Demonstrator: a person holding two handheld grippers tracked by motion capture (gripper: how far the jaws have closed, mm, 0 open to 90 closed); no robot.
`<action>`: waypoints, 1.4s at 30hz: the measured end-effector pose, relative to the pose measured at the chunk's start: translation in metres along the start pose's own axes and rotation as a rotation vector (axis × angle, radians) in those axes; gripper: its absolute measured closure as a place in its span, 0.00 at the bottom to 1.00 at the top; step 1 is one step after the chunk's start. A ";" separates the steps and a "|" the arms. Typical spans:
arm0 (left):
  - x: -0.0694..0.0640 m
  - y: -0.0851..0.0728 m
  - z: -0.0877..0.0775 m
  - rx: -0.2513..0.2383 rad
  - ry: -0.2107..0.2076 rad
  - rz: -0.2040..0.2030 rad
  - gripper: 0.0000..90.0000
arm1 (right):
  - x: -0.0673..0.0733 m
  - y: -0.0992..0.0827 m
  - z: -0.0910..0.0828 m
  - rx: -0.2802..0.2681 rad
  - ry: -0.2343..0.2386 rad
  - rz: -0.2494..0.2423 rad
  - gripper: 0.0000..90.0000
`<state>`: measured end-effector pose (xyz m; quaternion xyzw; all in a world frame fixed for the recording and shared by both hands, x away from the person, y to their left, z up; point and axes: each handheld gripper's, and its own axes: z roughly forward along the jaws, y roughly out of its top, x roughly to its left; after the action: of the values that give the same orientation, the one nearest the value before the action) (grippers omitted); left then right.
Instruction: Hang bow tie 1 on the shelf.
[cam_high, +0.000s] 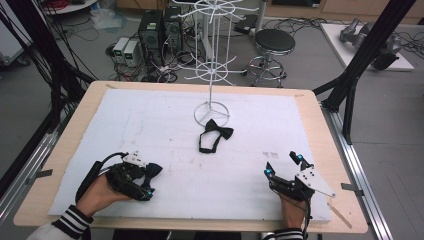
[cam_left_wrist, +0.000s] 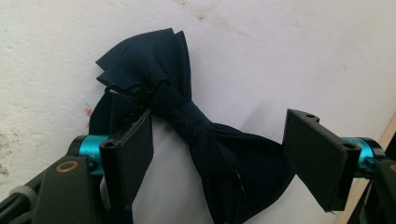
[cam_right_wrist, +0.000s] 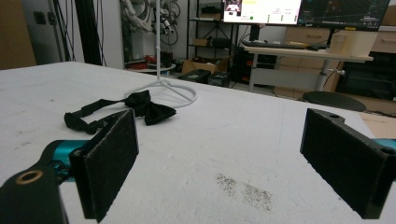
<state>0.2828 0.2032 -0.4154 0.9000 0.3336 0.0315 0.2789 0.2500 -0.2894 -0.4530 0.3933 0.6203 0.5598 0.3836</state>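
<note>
1. High view: left gripper (cam_high: 146, 181) sits low at the near-left of the white foam surface (cam_high: 165, 125), held by the person's left hand (cam_high: 100, 194). A navy bow tie (cam_high: 151, 171) lies at its tip, touching the jaws. Right gripper (cam_high: 282, 165) rests at the near-right, jaws spread, with bare foam between them. A second, black bow tie (cam_high: 215, 134) with its strap lies mid-surface, just in front of the ring base of the white wire rack (cam_high: 211, 75). The two ties are well apart.

2. Left gripper view: the navy bow tie (cam_left_wrist: 196, 135) lies on the foam between the jaws, knot near the left pad (cam_left_wrist: 133, 154), one wing fanned up and away, the other wing running down toward the right pad (cam_left_wrist: 317, 158). Jaws stand fairly wide. The left pad is against or just beside the fabric near the knot; the right pad stands just beside the wing's edge, can't tell if it touches. Not clamped.

3. Right gripper view: jaws wide and level, both pads (cam_right_wrist: 109, 158) clear of the foam ahead. The black bow tie (cam_right_wrist: 140, 106) lies farther off, up-left, beside the rack's ring base (cam_right_wrist: 163, 93). Dark speckles mark the foam between the jaws.
</note>
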 end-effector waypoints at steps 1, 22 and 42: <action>0.000 0.000 0.000 0.000 0.000 0.000 0.29 | 0.000 0.000 0.000 -0.001 0.001 0.001 0.12; 0.005 0.003 0.004 0.035 0.038 -0.049 0.47 | 0.001 0.000 0.000 -0.001 0.003 0.000 0.12; 0.008 0.002 0.002 0.021 0.097 -0.015 0.82 | 0.000 0.000 0.000 -0.002 0.003 -0.002 0.12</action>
<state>0.2906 0.2063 -0.4167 0.8977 0.3540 0.0696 0.2532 0.2497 -0.2894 -0.4531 0.3916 0.6206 0.5606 0.3837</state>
